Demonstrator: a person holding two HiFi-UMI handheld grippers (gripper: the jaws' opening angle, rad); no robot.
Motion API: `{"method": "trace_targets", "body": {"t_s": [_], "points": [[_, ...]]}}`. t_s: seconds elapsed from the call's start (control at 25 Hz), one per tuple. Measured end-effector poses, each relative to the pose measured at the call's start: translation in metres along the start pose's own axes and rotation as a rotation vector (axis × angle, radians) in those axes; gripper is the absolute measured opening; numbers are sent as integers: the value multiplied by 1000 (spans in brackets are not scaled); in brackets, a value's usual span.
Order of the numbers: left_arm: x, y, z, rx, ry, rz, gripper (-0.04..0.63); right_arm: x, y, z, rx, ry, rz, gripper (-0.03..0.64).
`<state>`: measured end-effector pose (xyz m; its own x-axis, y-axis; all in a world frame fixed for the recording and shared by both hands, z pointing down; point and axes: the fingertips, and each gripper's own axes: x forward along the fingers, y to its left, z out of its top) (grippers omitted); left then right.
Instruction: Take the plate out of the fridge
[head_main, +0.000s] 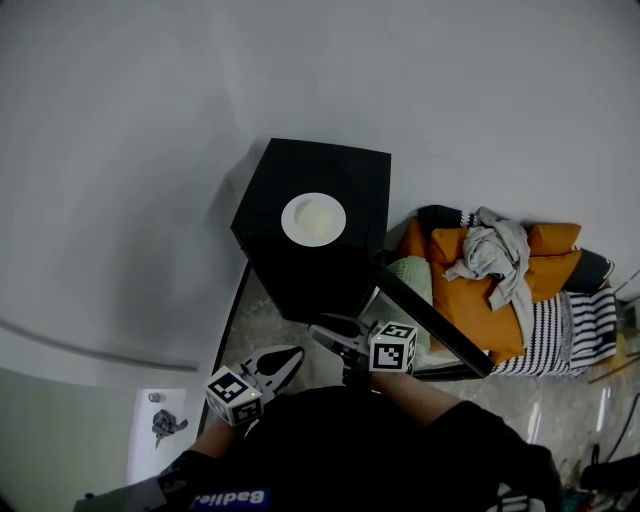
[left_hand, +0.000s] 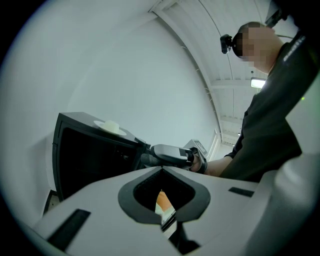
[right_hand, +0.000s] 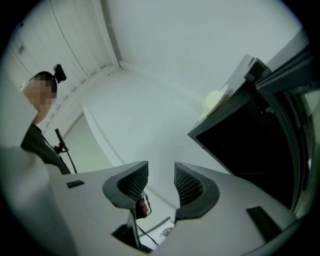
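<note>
A white plate (head_main: 314, 219) with something pale on it sits on top of the small black fridge (head_main: 300, 270), not inside it. The fridge's glass door (head_main: 432, 322) stands open to the right. My left gripper (head_main: 292, 356) hangs in front of the fridge, low and to the left, its jaws meeting at the tips with nothing in them. My right gripper (head_main: 322, 333) is beside it near the door, open and empty. In the left gripper view the plate (left_hand: 111, 127) is on the fridge (left_hand: 85, 160), behind the right gripper (left_hand: 170, 154). The right gripper view shows the plate (right_hand: 214, 100) at upper right.
A heap of orange cushions and grey clothes (head_main: 495, 265) lies right of the fridge, with a striped blanket (head_main: 572, 335) beside it. A white wall (head_main: 150, 150) runs behind and left. A small dark object (head_main: 166, 425) lies on the floor at lower left.
</note>
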<state>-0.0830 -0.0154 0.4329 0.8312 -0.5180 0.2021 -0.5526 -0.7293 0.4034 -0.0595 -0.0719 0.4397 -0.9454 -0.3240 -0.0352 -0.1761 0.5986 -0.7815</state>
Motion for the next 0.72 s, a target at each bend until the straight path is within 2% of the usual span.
{"method": "trace_targets", "body": {"t_s": [0.16, 0.32, 0.52, 0.72], "points": [[4, -2, 1, 21, 1, -14, -2, -4, 6, -9, -132, 49, 11, 136], [7, -5, 0, 21, 6, -11, -2, -11, 10, -12, -246, 62, 0, 28], [12, -11, -4, 19, 15, -32, -2, -14, 10, -16, -295, 84, -9, 11], [13, -15, -9, 9, 31, -35, -2, -12, 19, -26, -413, 143, 9, 11]]}}
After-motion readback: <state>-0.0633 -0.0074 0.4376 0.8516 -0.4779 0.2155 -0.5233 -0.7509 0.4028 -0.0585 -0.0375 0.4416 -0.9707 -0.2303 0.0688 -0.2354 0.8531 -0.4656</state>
